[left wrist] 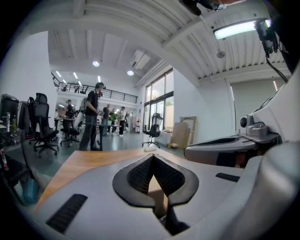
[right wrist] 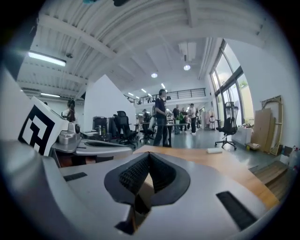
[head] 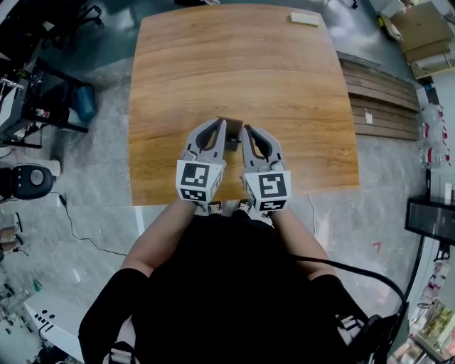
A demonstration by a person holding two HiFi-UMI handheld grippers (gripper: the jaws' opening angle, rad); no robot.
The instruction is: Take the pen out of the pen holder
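In the head view, both grippers rest side by side on the wooden table (head: pixel 234 64), near its front edge. My left gripper (head: pixel 222 123) and right gripper (head: pixel 246 129) have their jaws closed tip to tip, with nothing held. A small dark box-like thing, apparently the pen holder (head: pixel 231 134), sits in the gap between them and is mostly hidden. No pen shows in any view. In the left gripper view, the left gripper's (left wrist: pixel 153 157) jaws meet at a point. The right gripper (right wrist: pixel 149 153) looks the same in its own view.
A small white block (head: pixel 304 19) lies at the table's far right corner. Stacked wooden boards (head: pixel 380 96) lie on the floor to the right, and a dark rack (head: pixel 43 92) stands to the left. Beyond the table are people and office chairs (right wrist: pixel 228 125).
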